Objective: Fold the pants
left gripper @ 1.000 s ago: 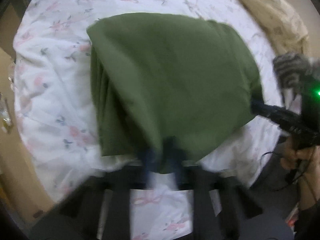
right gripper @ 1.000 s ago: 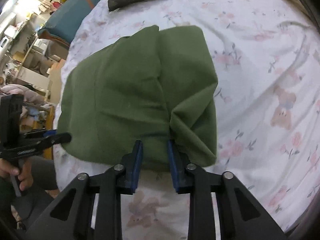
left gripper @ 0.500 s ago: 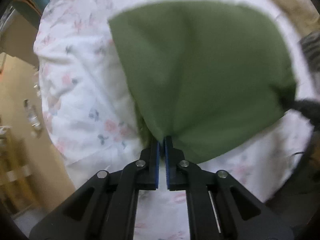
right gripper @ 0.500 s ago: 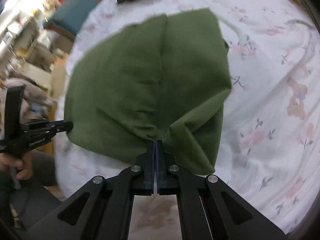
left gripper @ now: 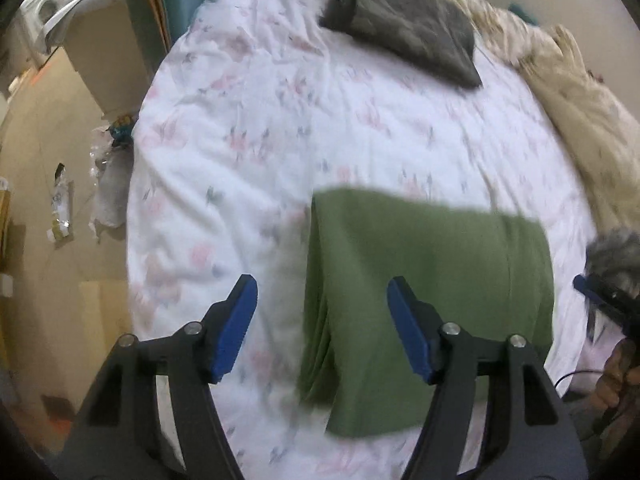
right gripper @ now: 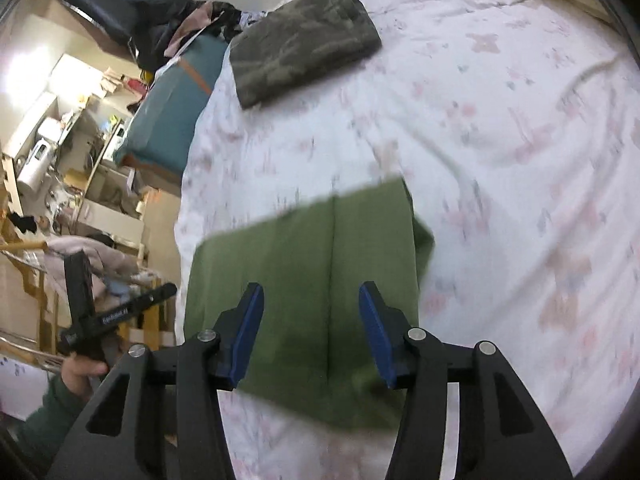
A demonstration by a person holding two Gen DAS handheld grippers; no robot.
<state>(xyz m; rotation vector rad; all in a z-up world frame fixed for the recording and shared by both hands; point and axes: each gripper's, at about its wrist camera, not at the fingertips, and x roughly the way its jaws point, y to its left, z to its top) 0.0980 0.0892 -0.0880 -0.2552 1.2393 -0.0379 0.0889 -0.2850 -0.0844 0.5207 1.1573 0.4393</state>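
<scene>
Your left gripper (left gripper: 322,300) has its jaws opening, already wide apart, with nothing pinched between the blue pads (left gripper: 236,328); the left edge of the green pants (left gripper: 424,292) lies on the bed below the gap, free of both pads. Your right gripper (right gripper: 311,312) is opening its jaws too, to a moderate width, and its pads (right gripper: 248,336) also press on nothing; the cloth with its centre seam lies beneath them. There is one pair of green pants, folded into a compact rectangle and resting flat on the floral bedsheet (left gripper: 280,128), toward six o'clock in both wrist views, near the edge of the bed closest to you. In the left view the stacked fold layers show along the left side of the bundle, at about seven o'clock of it. One second folded garment, a dark camouflage-patterned piece (right gripper: 304,40), lies well apart from the green pants at twelve o'clock, near the far edge of the bed. One beige blanket (left gripper: 572,112) is bunched at two o'clock in the left view. In the right view, the left gripper appears at eight o'clock, held by your hand (right gripper: 82,372) in a green sleeve (right gripper: 44,420); in the left view, the right gripper shows at the four o'clock rim. One teal cushion (right gripper: 172,116) sits beside the bed at ten o'clock.
</scene>
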